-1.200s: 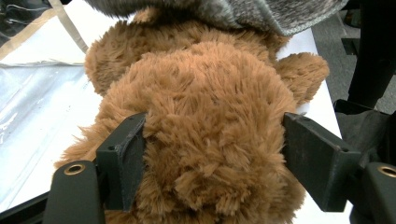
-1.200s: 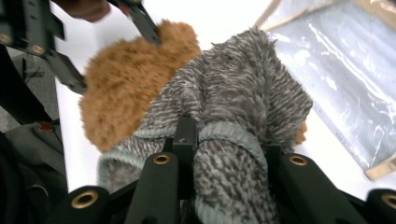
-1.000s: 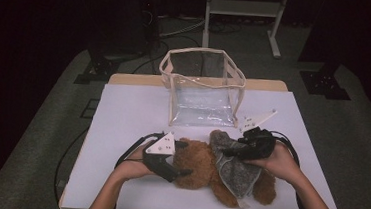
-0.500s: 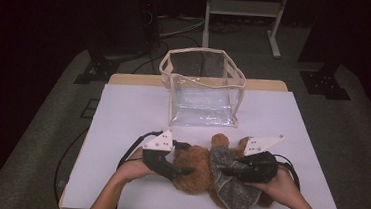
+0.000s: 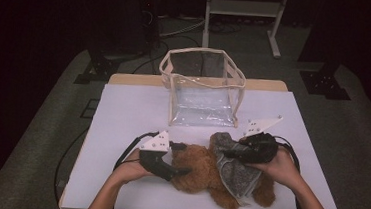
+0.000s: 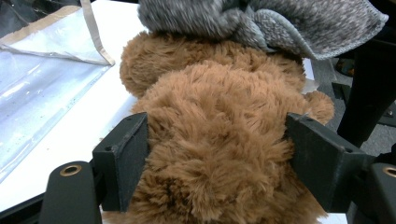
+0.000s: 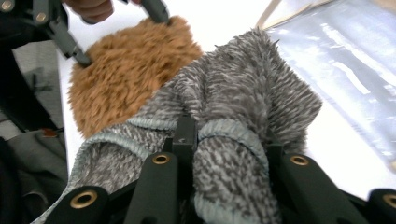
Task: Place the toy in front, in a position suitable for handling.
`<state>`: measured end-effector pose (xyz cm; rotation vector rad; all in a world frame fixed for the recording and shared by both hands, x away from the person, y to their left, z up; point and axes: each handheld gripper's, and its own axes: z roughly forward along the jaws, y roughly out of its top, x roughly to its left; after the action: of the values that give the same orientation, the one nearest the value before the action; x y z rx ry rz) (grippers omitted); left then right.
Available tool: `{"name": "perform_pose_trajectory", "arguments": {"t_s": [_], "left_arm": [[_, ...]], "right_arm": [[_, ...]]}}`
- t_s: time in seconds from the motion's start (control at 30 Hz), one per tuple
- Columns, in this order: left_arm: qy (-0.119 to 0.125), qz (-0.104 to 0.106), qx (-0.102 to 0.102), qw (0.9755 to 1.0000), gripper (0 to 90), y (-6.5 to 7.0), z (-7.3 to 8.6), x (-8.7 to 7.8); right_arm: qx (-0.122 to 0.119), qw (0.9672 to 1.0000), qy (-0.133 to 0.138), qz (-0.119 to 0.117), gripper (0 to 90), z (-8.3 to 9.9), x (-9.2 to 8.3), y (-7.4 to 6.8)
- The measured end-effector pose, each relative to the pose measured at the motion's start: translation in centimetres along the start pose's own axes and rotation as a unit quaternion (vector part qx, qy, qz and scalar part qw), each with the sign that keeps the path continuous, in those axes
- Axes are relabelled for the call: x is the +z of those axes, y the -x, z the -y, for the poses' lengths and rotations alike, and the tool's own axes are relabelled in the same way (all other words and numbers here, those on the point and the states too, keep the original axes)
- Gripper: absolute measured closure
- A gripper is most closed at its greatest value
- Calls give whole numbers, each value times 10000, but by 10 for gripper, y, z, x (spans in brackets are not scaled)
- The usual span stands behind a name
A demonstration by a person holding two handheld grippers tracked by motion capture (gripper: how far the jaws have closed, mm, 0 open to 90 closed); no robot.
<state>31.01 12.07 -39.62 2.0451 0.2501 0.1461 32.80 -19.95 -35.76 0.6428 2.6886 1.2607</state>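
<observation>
Brown plush bear (image 5: 203,173): lying on white counter (image 5: 122,114), before clear bag (image 5: 202,88). Left tongs (image 5: 181,159): just closed in, clamped on bear's head. Right tongs (image 5: 232,151): pinching grey knit garment (image 5: 236,171) on bear.

Left gripper (image 6: 219,154): both black jaws press into the sides of a brown plush toy (image 6: 219,140), whose fur bulges between and over the pads. The jaws have just been closing on it. A grey knitted garment (image 6: 280,23) lies across the toy's far end, touching it. A clear plastic bag (image 6: 46,84) with a beige trim lies to the left on the white table (image 6: 60,154).
</observation>
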Motion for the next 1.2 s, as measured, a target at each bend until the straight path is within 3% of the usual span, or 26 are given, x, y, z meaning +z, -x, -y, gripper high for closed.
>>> {"name": "perform_pose_trajectory", "arguments": {"t_s": [0.3, 0.4, 0.73, 0.8, 0.83, 0.97, 1.2], "left_arm": [[-56, -24, 12, 10000, 215, 6, 0, -6], [-177, -162, -44, 9997, 112, 6, 2, -6], [-288, 255, -130, 9992, 55, 12, 3, 9], [-353, 489, -74, 9982, 79, 12, 0, 21], [-377, 500, -31, 9980, 102, 13, -1, 24], [-577, 478, 94, 9971, 218, 7, -7, 24], [-810, 311, 277, 9958, 282, -7, -21, 21]], "right_arm": [[113, 9994, 323, 21, 694, 27, -5, -20], [91, 9990, 430, 25, 695, 33, -8, -27], [77, 9988, 479, 26, 696, 40, -11, -35], [89, 9986, 519, 10, 696, 43, -13, -37], [102, 9985, 530, 12, 696, 44, -13, -39], [149, 9979, 620, 73, 696, 49, -14, -44], [119, 9973, 701, 195, 697, 44, -10, -45]]}}
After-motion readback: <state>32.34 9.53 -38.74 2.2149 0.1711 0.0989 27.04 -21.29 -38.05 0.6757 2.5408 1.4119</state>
